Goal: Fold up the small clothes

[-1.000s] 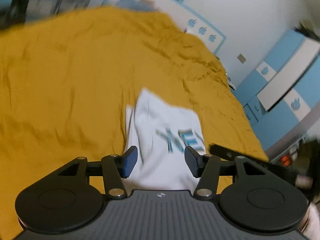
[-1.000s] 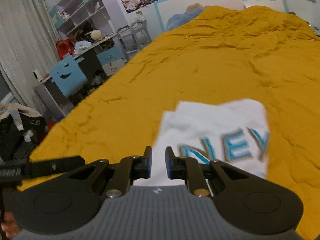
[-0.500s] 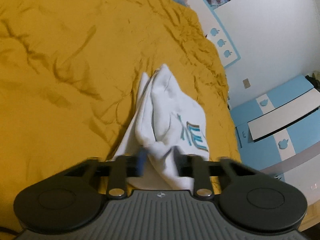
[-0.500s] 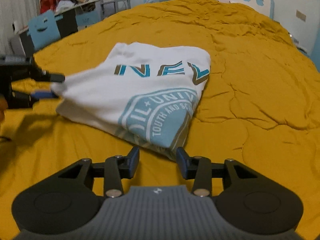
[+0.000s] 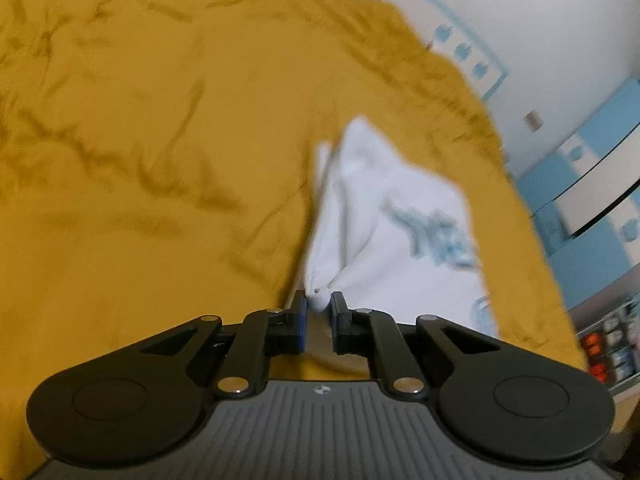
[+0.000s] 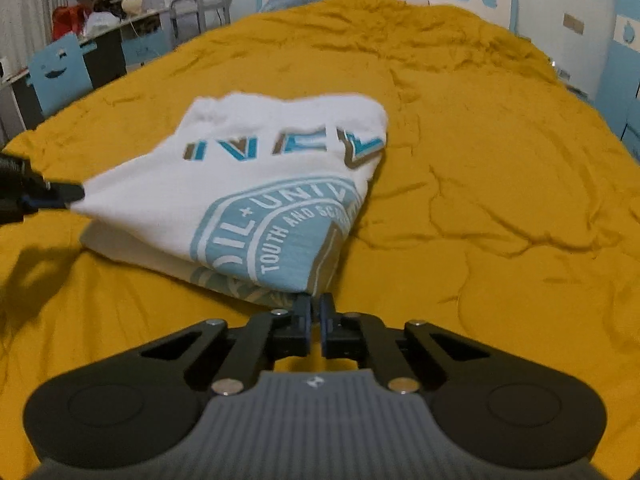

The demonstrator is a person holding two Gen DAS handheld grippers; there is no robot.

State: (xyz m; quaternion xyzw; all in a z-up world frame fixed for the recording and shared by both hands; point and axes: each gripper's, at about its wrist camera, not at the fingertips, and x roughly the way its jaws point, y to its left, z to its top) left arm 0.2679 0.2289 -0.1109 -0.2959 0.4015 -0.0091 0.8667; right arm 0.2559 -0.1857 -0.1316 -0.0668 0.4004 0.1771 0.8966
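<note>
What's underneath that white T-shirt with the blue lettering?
The white T-shirt lies folded on a yellow bedspread, which shows all around it. The right gripper and the left gripper each pinch a corner. Whatever is between its layers is covered.

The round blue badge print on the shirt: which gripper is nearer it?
Right. The right gripper pinches the shirt corner beside the badge print; the left gripper grips the far plain corner.

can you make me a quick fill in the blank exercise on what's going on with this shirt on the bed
1. The folded white printed T-shirt lies on a ____ bedspread.
2. The left gripper is shut on a ____ of the shirt.
3. The shirt's round printed emblem is light ____.
4. The right gripper pinches the shirt's ____ corner in its own view.

Missing words: yellow; corner; blue; nearest
</note>
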